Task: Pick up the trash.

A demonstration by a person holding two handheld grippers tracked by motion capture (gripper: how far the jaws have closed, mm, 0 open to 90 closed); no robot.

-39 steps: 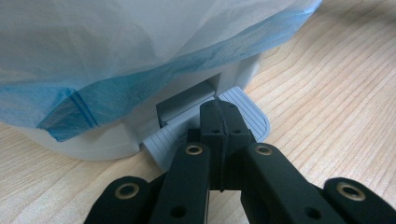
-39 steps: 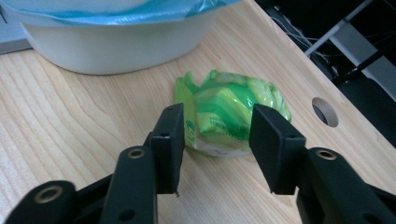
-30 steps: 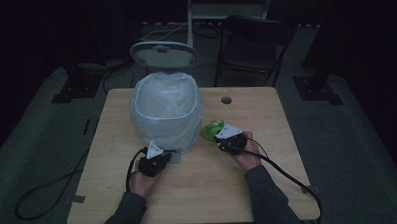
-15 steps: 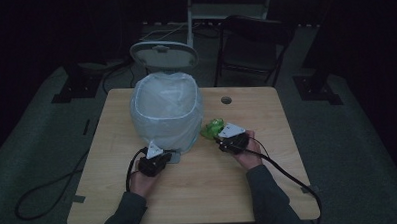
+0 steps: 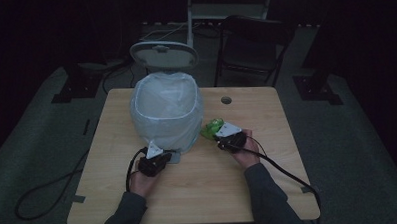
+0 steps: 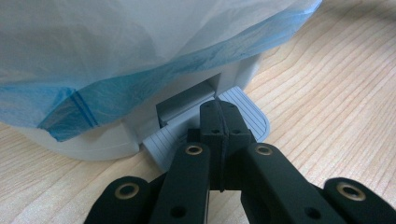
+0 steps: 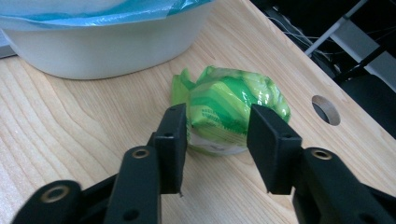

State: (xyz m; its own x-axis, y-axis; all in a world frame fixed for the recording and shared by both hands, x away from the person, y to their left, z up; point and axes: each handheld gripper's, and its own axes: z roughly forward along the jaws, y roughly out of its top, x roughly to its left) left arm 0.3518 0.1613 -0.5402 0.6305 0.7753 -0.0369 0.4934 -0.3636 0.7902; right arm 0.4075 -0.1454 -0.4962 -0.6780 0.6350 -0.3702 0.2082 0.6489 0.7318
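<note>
High view: looking forward and down over the whole table (image 5: 269,184). Gripper views: riding low and close, both facing the lined bin (image 6: 116,56), sharing it at frame top.

No text can be read anywhere; the green packet (image 7: 233,112) between the right tool's (image 7: 217,135) jaws carries a band of small print on its near side (too blurred to make out, in the right gripper view), and the bin (image 6: 140,126), its bag (image 6: 140,51) and the desk (image 7: 70,154) bear no legible marks
</note>
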